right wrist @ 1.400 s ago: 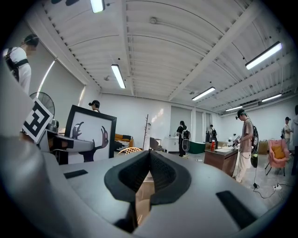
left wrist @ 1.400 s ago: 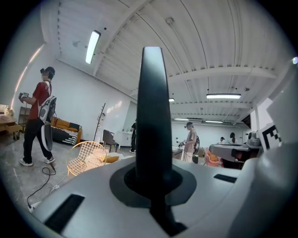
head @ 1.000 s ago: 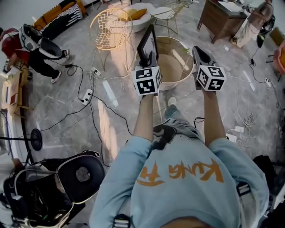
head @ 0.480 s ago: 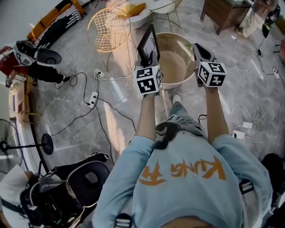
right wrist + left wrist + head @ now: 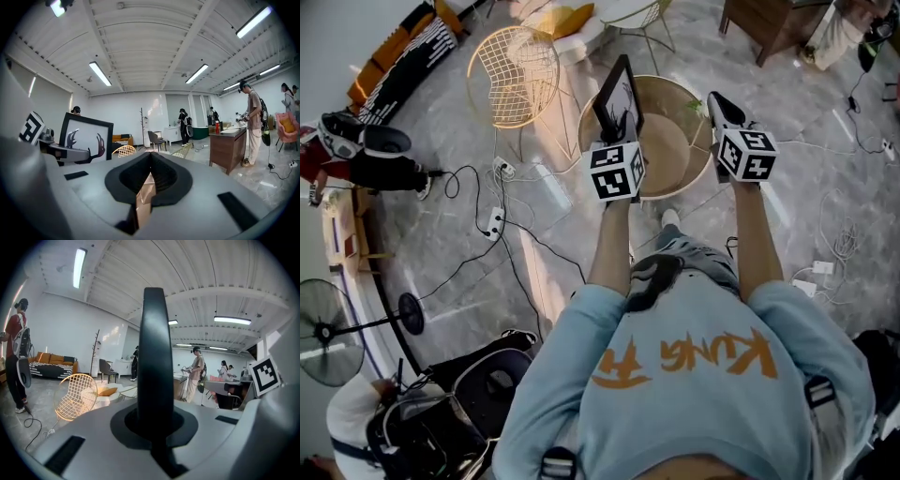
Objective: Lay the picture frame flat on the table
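Left gripper (image 5: 624, 124) clamping picture frame (image 5: 616, 89), orange-lettered shirt (image 5: 694, 398)

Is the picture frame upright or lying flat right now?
Upright: the picture frame stands on edge, clamped by the left gripper and held in the air, not lying on the round table.

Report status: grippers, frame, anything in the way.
Left gripper shut on picture frame, frame upright. Right gripper shut, empty. Frame not yet down on round table; wire chair stands off left.
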A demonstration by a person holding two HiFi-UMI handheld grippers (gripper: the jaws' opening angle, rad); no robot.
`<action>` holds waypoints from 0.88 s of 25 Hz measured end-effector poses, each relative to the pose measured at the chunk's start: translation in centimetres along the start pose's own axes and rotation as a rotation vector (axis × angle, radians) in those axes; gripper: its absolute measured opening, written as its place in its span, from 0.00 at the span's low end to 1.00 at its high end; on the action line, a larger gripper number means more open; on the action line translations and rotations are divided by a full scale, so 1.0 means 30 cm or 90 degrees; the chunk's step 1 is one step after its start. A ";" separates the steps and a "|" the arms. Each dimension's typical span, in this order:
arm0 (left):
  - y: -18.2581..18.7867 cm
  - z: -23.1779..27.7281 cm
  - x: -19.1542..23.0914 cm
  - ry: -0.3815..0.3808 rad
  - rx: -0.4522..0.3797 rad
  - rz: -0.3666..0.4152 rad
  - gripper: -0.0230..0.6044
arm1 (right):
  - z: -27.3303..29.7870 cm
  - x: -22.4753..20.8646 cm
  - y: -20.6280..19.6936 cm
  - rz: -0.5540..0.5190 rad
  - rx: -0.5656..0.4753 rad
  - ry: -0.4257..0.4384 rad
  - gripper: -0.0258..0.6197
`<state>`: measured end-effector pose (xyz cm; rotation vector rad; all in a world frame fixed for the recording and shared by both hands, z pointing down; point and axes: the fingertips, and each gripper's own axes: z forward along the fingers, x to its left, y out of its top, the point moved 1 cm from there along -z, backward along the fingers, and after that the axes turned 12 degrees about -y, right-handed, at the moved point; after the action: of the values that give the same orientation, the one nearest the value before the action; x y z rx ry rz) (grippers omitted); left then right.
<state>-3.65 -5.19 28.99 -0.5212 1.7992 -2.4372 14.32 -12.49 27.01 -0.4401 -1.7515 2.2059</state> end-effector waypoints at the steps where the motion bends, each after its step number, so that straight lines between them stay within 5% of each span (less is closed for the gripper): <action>1: -0.004 0.060 0.012 0.001 0.009 -0.002 0.08 | 0.052 -0.034 -0.012 0.003 0.008 0.000 0.04; 9: 0.023 0.363 -0.031 0.003 0.055 -0.003 0.08 | 0.296 -0.317 0.003 0.053 0.028 -0.014 0.04; 13: -0.002 0.444 0.043 0.020 0.110 0.001 0.08 | 0.421 -0.300 -0.074 0.087 0.053 0.003 0.04; 22: -0.136 0.471 0.121 0.036 0.140 -0.044 0.08 | 0.536 -0.285 -0.240 0.106 0.110 0.024 0.04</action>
<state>-2.11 -17.77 37.31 -0.5069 1.5287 -2.6779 15.77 -28.65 37.98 -0.6019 -1.5381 2.4218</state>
